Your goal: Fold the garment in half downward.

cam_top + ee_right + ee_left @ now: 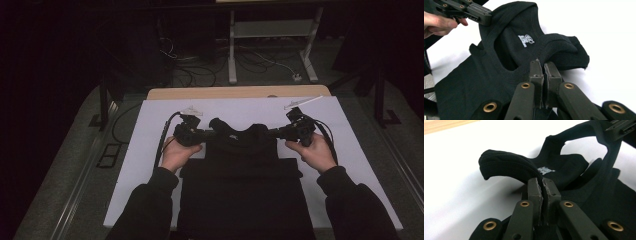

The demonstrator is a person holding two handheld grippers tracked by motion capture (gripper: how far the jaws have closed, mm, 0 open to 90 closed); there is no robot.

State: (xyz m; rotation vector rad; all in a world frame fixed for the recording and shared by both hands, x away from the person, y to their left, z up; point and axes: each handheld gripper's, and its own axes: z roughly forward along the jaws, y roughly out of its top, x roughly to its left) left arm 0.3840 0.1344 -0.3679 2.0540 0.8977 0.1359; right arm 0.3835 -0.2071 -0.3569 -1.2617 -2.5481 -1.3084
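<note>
Small white printed mark inside the neck of the black garment (506, 62), below the collar; print (526, 40) too small and blurred to read. No other lettering.

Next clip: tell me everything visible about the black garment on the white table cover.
The black knit T-shirt looks like soft cotton, with a ribbed neckline and a small white printed label inside the collar. It lies partly folded on the white table cover, its lower part flat. The left tool and right tool are each shut on a shoulder by the neckline, lifting the top edge.
</note>
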